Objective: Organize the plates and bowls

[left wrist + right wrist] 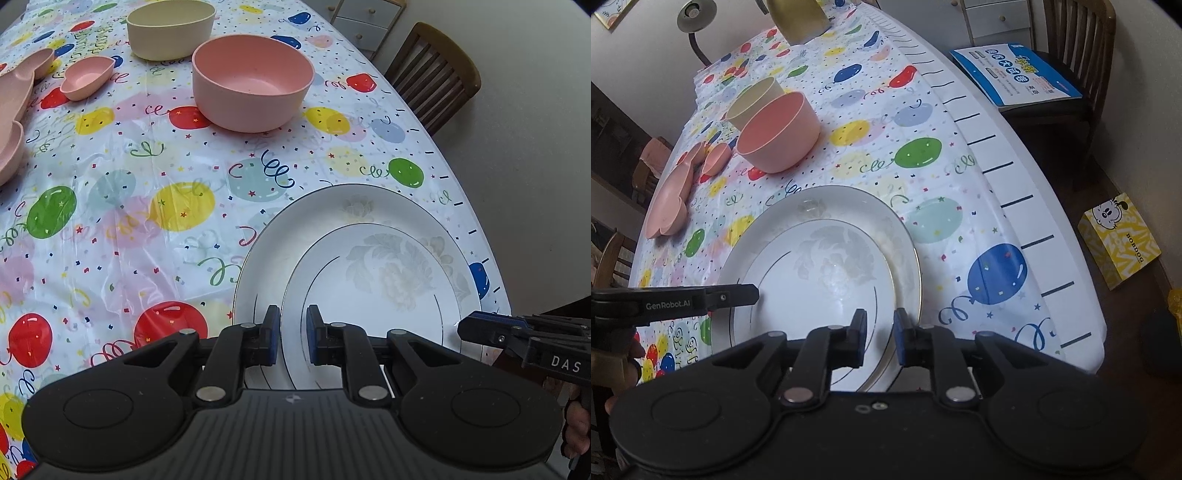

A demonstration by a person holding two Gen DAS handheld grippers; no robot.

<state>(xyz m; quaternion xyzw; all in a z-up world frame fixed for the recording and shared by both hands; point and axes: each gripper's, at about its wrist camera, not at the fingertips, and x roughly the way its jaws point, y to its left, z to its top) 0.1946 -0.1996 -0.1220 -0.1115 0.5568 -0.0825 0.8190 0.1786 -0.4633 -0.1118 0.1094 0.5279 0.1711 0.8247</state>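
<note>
Plates sit stacked near the table's (pixel 122 229) edge: a small plate (pixel 376 295) with a faint flower print lies on a large plate (pixel 325 210), both white with thin dark rings. The left gripper (pixel 292 334) is clamped on the small plate's rim, its blue pads narrow around it. The right gripper (pixel 876 334) straddles the rim on the other side, jaws narrow, but whether its pads press the plate I cannot tell. Further back stand a pink bowl (pixel 253 83) and a cream bowl (pixel 171 27) (close together), with a small pink dish (pixel 86 77) beside a pink tray (pixel 11 110).
</note>
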